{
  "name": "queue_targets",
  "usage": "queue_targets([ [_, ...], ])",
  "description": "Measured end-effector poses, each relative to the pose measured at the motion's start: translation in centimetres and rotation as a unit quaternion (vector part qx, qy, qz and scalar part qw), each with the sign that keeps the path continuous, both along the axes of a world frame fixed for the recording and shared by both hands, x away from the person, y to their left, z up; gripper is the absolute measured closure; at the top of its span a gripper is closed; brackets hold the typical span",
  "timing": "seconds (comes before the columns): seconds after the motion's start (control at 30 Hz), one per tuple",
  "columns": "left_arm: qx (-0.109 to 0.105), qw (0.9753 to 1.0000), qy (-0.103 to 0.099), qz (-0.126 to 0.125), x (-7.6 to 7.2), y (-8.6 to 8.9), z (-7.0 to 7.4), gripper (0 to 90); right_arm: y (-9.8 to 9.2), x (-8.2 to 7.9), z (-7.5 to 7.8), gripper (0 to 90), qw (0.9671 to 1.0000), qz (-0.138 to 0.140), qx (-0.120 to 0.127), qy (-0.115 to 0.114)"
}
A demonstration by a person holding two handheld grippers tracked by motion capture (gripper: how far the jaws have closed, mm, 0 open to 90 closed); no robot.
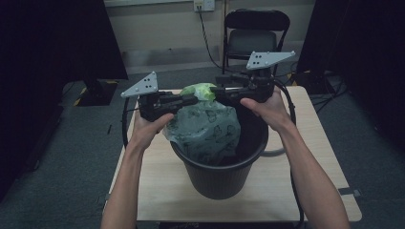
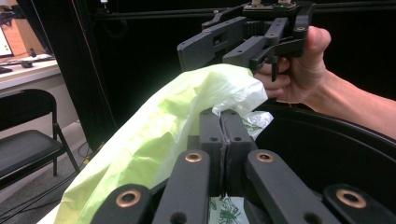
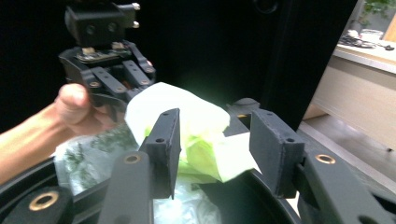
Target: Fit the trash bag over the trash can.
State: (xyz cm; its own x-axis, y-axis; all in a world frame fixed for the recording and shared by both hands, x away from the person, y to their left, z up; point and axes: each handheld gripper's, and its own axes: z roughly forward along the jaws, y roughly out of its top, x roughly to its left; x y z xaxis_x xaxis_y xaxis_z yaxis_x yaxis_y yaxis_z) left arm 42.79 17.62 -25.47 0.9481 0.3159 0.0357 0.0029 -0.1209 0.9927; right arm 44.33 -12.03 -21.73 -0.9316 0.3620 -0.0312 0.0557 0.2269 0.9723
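Green plastic, pale and crinkled, is what the work turns on: a bin liner bunched at the mouth of the black bin, which stands on the wooden table near its middle. Most of the liner's printed, translucent body still mounds above the bin's left side, while the bin's right half shows bare and dark inside. The left gripper sits at the bin's far left rim with its jaws pressed together on a fold of the liner, as the left gripper view shows the two black pads meeting with plastic pinched between them. The right gripper hovers over the bin's far rim, and in its own view its jaws stand wide apart with the liner's bright green edge lying between them, not yet clamped. The two tips meet nearly nose to nose above the bin's back rim. By my judgement the fitting of the liner is only begun: one edge is gripped, the second hold is about to be taken, and the bag is neither opened out, pushed down into the bin, nor folded over its rim. What remains is closing the right jaws on the edge, drawing the mouth apart and stretching it round the rim.
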Motion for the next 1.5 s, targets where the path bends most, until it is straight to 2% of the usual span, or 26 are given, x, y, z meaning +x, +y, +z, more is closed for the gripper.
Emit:
queue_targets([
  [0.1,-0.007,0.9999,0.002,0.008,0.1,0.2,0.0,89.2,0.1,-0.1,-0.1,54.1,0.9999,0.009,-0.002,0.004],
  [0.2,-0.012,0.9999,0.002,0.011,0.1,0.3,0.1,89.2,0.2,-0.2,0.0,53.9,1.0,0.007,-0.005,0.001],
  [0.27,-0.021,0.9998,0.003,0.006,0.1,0.5,0.1,89.2,0.0,-0.2,0.1,54.3,1.0,0.01,0.003,0.001],
  [0.3,-0.024,0.9997,0.001,0.006,0.1,0.5,0.1,89.2,0.0,0.0,0.0,54.8,1.0,0.003,-0.001,0.006],
  [0.4,-0.027,0.9996,-0.001,0.004,0.0,0.4,0.1,89.2,0.4,0.3,-0.3,54.5,0.9997,0.007,-0.017,0.013],
  [0.5,-0.028,0.9996,0.0,0.003,0.1,0.3,0.1,89.2,0.7,0.4,-0.3,57.4,0.9997,0.014,-0.016,0.013],
  [0.57,-0.028,0.9996,0.0,0.003,0.1,0.3,0.2,89.2,0.8,0.4,-0.3,62.9,0.9996,0.021,-0.013,0.014],
  [0.6,-0.027,0.9996,0.001,0.003,0.1,0.3,0.2,89.1,1.0,0.4,-0.3,71.8,0.9995,0.026,-0.013,0.013],
  [0.7,-0.026,0.9997,0.003,0.003,0.1,0.4,0.1,88.4,1.0,0.4,-0.3,88.4,0.9995,0.026,-0.014,0.009],
  [0.73,-0.027,0.9996,0.003,0.005,0.0,0.5,0.2,86.9,0.9,0.5,-0.3,89.5,0.9997,0.021,-0.011,0.007],
  [0.77,-0.035,0.9993,0.01,0.01,0.0,0.4,0.2,82.0,0.7,0.5,-0.2,90.0,0.9998,0.018,-0.007,0.008],
  [0.83,-0.044,0.9987,0.021,0.013,0.0,0.3,0.4,59.3,0.6,0.7,-0.2,90.0,0.9999,0.008,-0.003,0.009],
  [0.9,-0.041,0.9987,0.013,0.028,-0.3,-0.1,1.0,49.5,0.5,0.8,-0.2,90.0,0.9999,0.005,-0.002,0.012],
  [0.93,-0.041,0.9987,0.013,0.028,-0.3,-0.1,1.0,46.1,0.5,0.8,-0.2,90.0,0.9999,0.005,-0.002,0.012],
  [0.97,-0.034,0.9985,0.01,0.041,-0.1,-0.5,1.4,44.8,0.6,0.8,-0.1,90.0,0.9999,0.007,-0.005,0.013],
  [1.0,-0.034,0.9985,0.01,0.041,-0.1,-0.5,1.4,45.9,0.6,0.8,-0.1,90.0,0.9999,0.009,-0.006,0.013],
  [1.03,-0.034,0.9981,0.013,0.05,0.2,-0.7,1.6,53.2,0.7,0.6,-0.1,90.0,0.9999,0.01,-0.009,0.01],
  [1.1,-0.046,0.9983,0.01,0.033,0.3,-0.6,1.5,73.3,0.7,0.5,0.0,90.0,0.9998,0.009,-0.012,0.009],
  [1.17,-0.051,0.9981,0.01,0.031,0.3,-0.6,1.5,82.5,0.6,0.6,0.0,90.0,0.9999,0.002,-0.012,0.009],
  [1.2,-0.052,0.9982,0.004,0.031,0.1,-0.6,1.4,84.8,0.2,1.0,0.0,90.0,0.9997,-0.015,-0.007,0.015],
  [1.37,-0.054,0.9981,-0.003,0.03,-0.6,-0.1,1.4,88.3,-0.9,2.5,-0.2,90.0,0.9978,-0.057,-0.007,0.032],
  [1.47,-0.05,0.9983,-0.005,0.029,-1.0,0.0,1.4,88.6,-1.5,3.3,-0.6,90.0,0.9969,-0.067,-0.002,0.041],
  [1.5,-0.049,0.9985,-0.007,0.024,-1.2,0.0,1.2,89.1,-1.9,4.2,-1.0,90.0,0.9958,-0.077,0.004,0.05],
])
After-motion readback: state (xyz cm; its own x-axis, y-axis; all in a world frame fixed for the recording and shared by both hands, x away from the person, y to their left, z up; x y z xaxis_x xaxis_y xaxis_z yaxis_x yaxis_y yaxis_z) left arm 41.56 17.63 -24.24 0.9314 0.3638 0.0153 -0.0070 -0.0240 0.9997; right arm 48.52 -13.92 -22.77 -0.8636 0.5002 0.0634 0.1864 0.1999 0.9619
